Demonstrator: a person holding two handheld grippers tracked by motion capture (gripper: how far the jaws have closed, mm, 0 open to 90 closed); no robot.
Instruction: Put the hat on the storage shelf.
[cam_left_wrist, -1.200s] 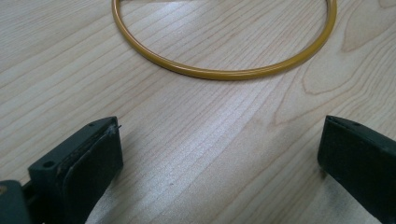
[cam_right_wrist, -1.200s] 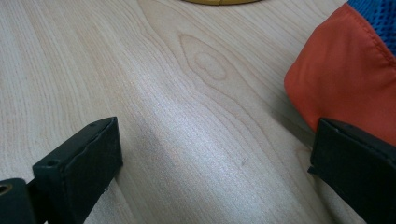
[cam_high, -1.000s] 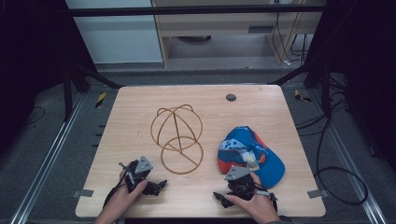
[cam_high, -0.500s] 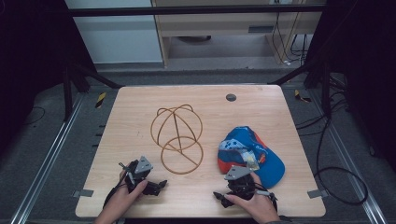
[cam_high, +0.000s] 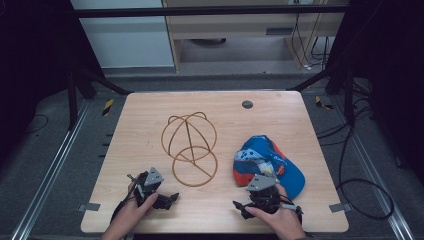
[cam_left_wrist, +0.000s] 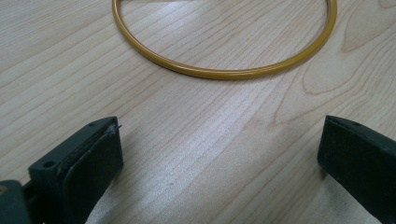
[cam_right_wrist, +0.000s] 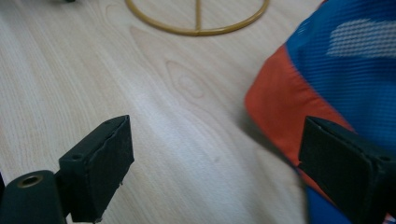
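Now the blue and orange cap (cam_high: 270, 162) lies on the wooden table (cam_high: 150, 110), off to the right of the brass wire frame (cam_high: 190, 147) and a little nearer the person, well apart from it. The frame itself stands near the middle of the table, its flat ring (cam_left_wrist: 224, 70) resting on the wood.

Right of the frame and at the table's near edge, the right gripper (cam_high: 260, 186) sits just in front of the cap. Its jaws have just been closing a little, yet they stand wide apart with only bare wood between them; in the right gripper view (cam_right_wrist: 215, 154) the cap's orange edge (cam_right_wrist: 275, 116) lies just beside one jaw, and whether it touches cannot be told.

Left of the frame, also at the near edge, the left gripper (cam_high: 162, 195) rests low over the table. Its jaws (cam_left_wrist: 219, 154) gape wide and hold nothing, the frame's ring lying a short way ahead of them.
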